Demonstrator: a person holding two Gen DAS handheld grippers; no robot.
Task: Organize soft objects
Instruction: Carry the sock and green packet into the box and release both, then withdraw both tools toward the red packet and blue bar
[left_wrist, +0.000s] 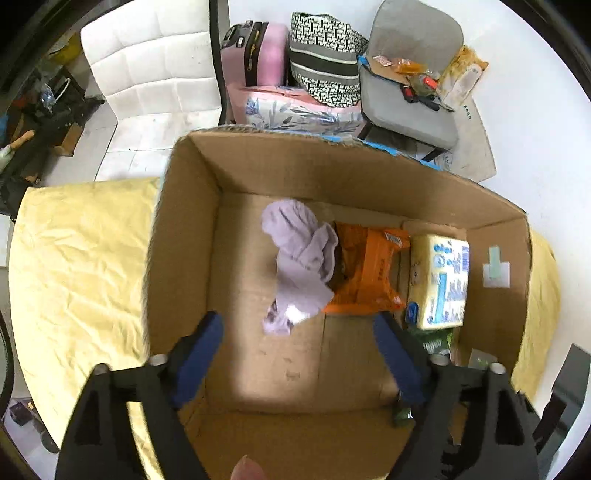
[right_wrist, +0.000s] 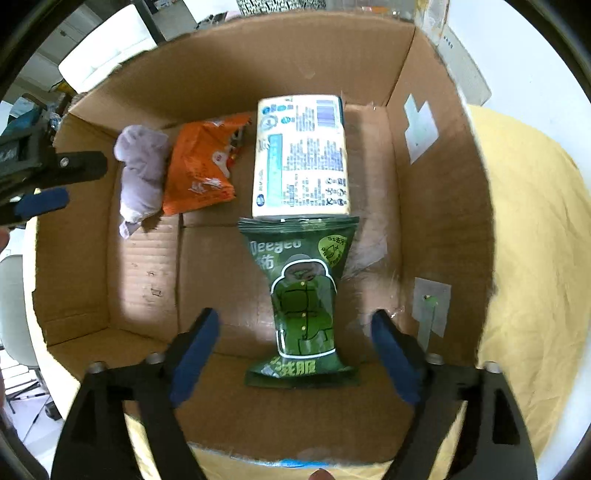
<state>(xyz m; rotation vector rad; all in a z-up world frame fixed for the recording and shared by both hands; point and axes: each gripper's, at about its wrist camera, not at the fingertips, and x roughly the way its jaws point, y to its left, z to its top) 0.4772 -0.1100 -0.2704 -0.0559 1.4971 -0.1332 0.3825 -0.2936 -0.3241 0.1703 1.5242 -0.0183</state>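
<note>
An open cardboard box (left_wrist: 184, 229) (right_wrist: 436, 206) sits on a yellow sheet. Inside lie a lilac cloth (left_wrist: 299, 266) (right_wrist: 142, 173), an orange packet (left_wrist: 365, 273) (right_wrist: 199, 166), a white and blue tissue pack (left_wrist: 439, 280) (right_wrist: 301, 155) and a green pouch (right_wrist: 303, 295), partly seen in the left wrist view (left_wrist: 436, 343). My left gripper (left_wrist: 299, 339) is open above the box, the cloth just beyond its fingertips; it also shows in the right wrist view (right_wrist: 40, 184). My right gripper (right_wrist: 295, 332) is open, its fingers either side of the green pouch.
The yellow sheet (left_wrist: 74, 266) (right_wrist: 535, 258) surrounds the box. Behind the box stand a pink suitcase (left_wrist: 258, 51), a patterned bag (left_wrist: 325, 59), a grey chair (left_wrist: 410, 103) with clutter and a white cushion (left_wrist: 155, 59).
</note>
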